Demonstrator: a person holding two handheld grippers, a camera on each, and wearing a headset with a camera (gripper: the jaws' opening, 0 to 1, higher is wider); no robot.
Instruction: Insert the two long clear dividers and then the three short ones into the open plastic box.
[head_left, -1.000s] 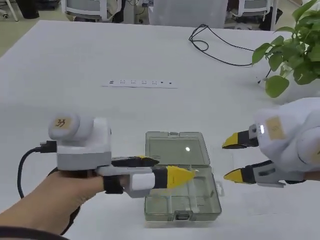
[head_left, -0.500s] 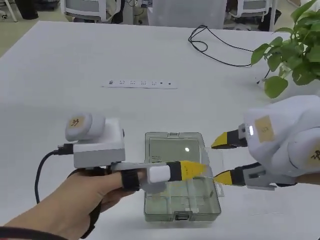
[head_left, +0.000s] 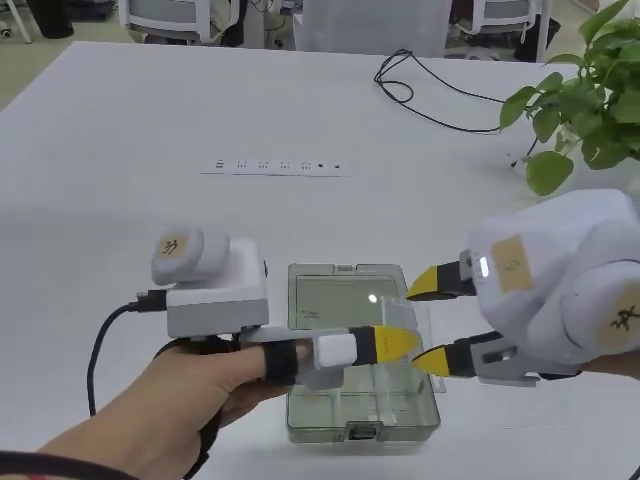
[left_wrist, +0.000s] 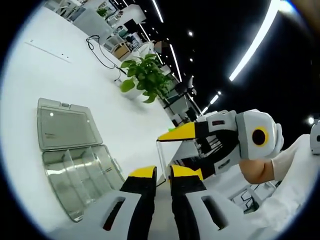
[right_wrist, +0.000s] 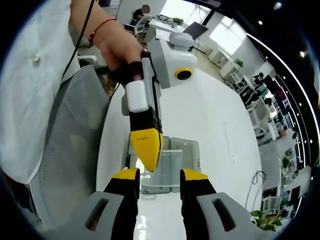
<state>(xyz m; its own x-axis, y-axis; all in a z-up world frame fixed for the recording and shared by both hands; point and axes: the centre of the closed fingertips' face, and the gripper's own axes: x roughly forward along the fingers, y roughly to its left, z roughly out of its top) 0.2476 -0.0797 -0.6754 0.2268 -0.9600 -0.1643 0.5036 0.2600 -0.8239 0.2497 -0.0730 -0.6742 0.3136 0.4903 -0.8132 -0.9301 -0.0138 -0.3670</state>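
The open clear plastic box (head_left: 432, 392) lies on the white table near the front edge, lid (head_left: 345, 296) flat behind it; clear dividers stand in its tray (left_wrist: 75, 177). Over the tray's right side, my left gripper (head_left: 408, 342) is shut on a clear divider (head_left: 421, 312), which it holds upright. In the left gripper view that divider (left_wrist: 176, 152) rises from between the nearly closed jaws of my left gripper (left_wrist: 163, 172). My right gripper (head_left: 415, 326) is open, one jaw on each side of the divider. The right gripper view has its open jaws (right_wrist: 160, 175) facing the left gripper's yellow tip (right_wrist: 148, 150).
A white power strip (head_left: 280, 166) lies mid-table. A black cable (head_left: 430, 95) loops at the far right, beside a green plant (head_left: 580, 95). Office chairs stand past the table's far edge. A black cord (head_left: 105, 345) trails from the left gripper.
My left gripper has moved right over the box with the divider. The right gripper has come in leftward, so its open jaws now straddle the divider.
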